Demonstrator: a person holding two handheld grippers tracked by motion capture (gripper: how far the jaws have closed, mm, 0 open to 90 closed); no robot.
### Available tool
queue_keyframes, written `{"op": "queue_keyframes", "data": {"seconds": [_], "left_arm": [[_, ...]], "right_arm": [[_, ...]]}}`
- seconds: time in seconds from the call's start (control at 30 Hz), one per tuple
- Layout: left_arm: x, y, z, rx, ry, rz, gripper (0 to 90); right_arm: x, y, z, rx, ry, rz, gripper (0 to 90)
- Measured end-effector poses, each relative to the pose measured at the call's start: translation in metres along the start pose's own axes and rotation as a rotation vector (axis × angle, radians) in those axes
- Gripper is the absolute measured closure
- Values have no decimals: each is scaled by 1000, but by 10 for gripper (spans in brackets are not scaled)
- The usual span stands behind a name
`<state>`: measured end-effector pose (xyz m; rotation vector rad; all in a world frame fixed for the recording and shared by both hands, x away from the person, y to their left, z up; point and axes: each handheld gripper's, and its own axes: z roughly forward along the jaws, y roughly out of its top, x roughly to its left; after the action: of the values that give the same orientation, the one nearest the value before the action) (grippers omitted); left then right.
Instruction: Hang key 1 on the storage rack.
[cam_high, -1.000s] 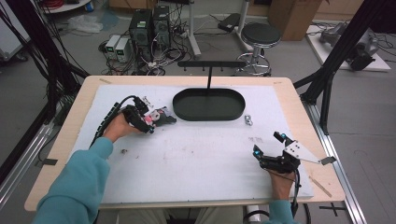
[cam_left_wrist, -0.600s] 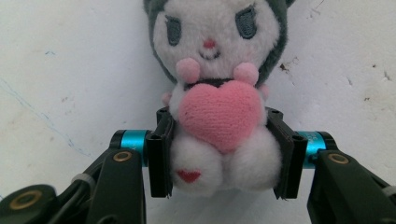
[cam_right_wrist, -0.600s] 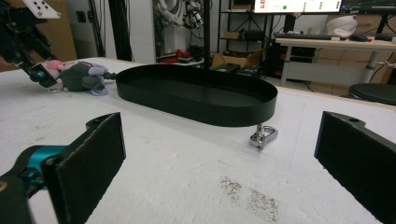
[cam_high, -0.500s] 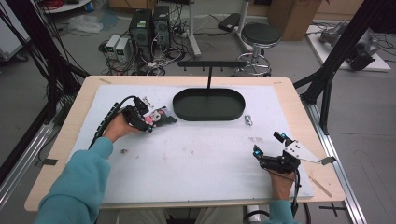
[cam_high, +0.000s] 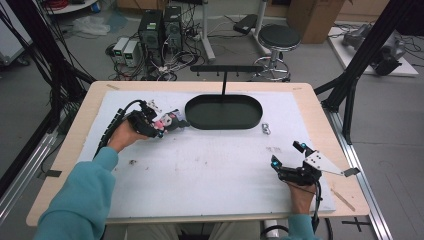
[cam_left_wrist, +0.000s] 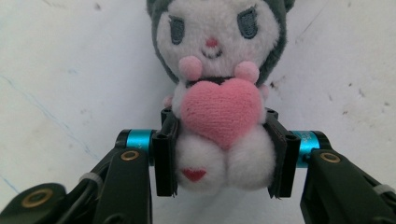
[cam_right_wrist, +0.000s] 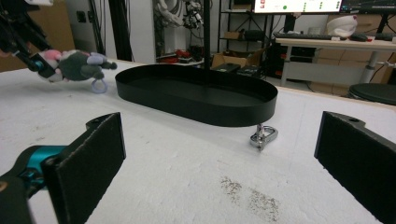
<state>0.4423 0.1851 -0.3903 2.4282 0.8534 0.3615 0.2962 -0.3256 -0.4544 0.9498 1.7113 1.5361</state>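
Counting: 1 plush toy (cam_left_wrist: 217, 93) | 1 black tray (cam_high: 223, 111) | 1 metal clip (cam_high: 266, 129)

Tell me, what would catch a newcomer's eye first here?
Probably the plush toy, a white-faced doll hugging a pink heart, pinched between the pads of the left tool on the white table cover; those jaws have just been closing on it. Next, the black oval tray at the far middle, with a small metal clip beside it. The right tool rests open near the right edge.
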Motion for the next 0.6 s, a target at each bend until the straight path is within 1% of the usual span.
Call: {"op": "queue_keyframes", "data": {"seconds": [0.03,0.07,0.17,0.2,0.3,0.4,0.47,0.53,0.57,0.6], "left_arm": [[1,0,-3,-15,-8,-7,550],[2,1,-6,-34,-6,-11,550],[4,2,-15,-92,-16,-37,549],[5,2,-19,-109,-16,-38,550],[7,3,-27,-156,-18,-58,549],[8,3,-34,-185,-2,-70,549],[9,3,-38,-207,-8,-87,549],[10,4,-41,-225,-5,-85,549],[11,5,-43,-232,-8,-91,549],[11,7,-45,-236,-2,-89,549]], "right_arm": [[0,0,0,-3,2,-4,10],[0,0,0,0,1,0,11],[0,0,0,-2,2,-4,10],[0,0,0,-2,2,-4,10],[0,0,0,-1,1,-3,10],[0,0,0,-1,1,-4,10],[0,0,0,-2,1,-6,11],[0,0,0,-2,1,-7,10],[0,0,0,-1,1,-9,11],[1,0,0,5,2,-5,10]]}}
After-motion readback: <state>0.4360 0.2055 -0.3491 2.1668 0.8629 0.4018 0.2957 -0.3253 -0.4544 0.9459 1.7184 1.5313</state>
